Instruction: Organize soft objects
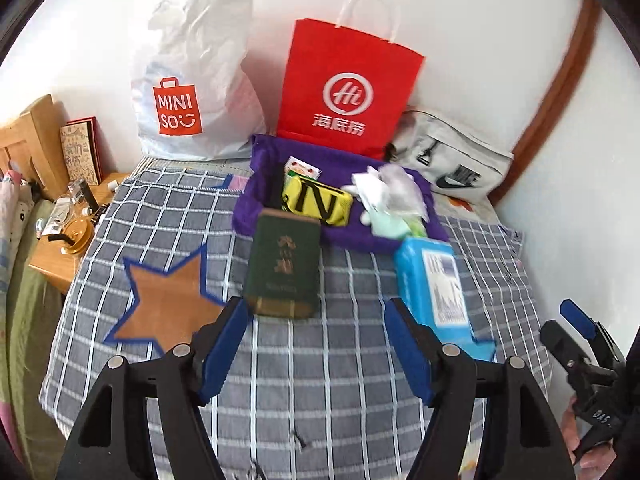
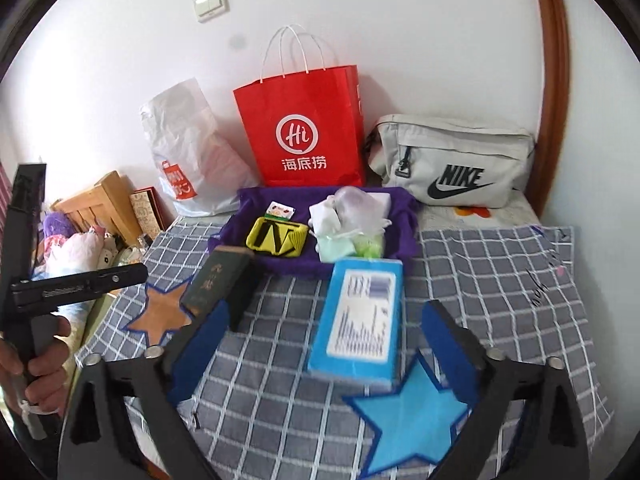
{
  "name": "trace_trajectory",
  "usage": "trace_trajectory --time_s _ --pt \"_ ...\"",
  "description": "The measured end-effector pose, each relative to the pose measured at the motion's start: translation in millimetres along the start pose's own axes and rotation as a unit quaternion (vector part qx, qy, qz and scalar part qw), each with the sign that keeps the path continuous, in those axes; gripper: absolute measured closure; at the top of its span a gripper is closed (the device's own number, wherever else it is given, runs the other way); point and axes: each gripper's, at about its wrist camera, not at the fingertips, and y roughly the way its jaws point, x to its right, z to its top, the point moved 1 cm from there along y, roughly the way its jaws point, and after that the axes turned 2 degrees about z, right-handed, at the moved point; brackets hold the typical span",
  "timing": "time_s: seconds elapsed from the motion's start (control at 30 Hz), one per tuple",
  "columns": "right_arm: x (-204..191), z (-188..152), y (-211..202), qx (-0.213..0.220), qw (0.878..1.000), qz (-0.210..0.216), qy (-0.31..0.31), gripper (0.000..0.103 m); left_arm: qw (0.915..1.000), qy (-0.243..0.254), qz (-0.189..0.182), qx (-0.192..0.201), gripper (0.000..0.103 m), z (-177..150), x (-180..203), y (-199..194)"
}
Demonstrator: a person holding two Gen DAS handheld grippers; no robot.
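Observation:
A purple cloth tray [image 1: 360, 236] [image 2: 400, 220] lies on the checked bed cover and holds a yellow pouch [image 1: 316, 200] [image 2: 278, 238], a small card packet [image 1: 302, 168] and white and pale green soft items [image 1: 386, 196] [image 2: 350, 220]. A dark green box [image 1: 284, 268] [image 2: 214, 284] and a blue tissue pack [image 1: 434, 284] [image 2: 360, 320] lie in front of the tray. My left gripper [image 1: 316, 340] is open and empty, just short of the green box. My right gripper [image 2: 324, 340] is open and empty, its jaws on either side of the blue pack's near end.
A Miniso plastic bag [image 1: 188, 92], a red paper bag [image 1: 348, 84] [image 2: 304, 128] and a grey Nike bag [image 2: 452, 160] stand against the wall. An orange star [image 1: 168, 300] and a blue star [image 2: 408, 412] patch the cover. A cluttered wooden nightstand [image 1: 56, 256] stands left.

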Motion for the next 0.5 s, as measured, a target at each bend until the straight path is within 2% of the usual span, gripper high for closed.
trace_trajectory --time_s 0.17,0.2,0.27,0.5 --pt "-2.8 -33.8 -23.9 -0.009 1.000 -0.020 0.006 0.003 0.9995 0.028 -0.012 0.002 0.032 -33.3 19.5 -26.3" --pt "-3.9 -39.5 -28.3 -0.011 1.000 -0.024 0.007 0.003 0.9994 0.034 -0.008 0.006 0.031 -38.8 23.8 -31.5" --pt "-6.0 -48.2 -37.6 -0.012 0.999 -0.028 0.007 0.003 0.9988 0.045 0.007 0.018 0.020 -49.0 32.0 -43.1" --pt "-13.3 -65.1 -71.4 -0.005 0.999 -0.037 0.012 0.003 0.9941 0.060 0.060 0.068 0.013 -69.9 45.0 -84.4"
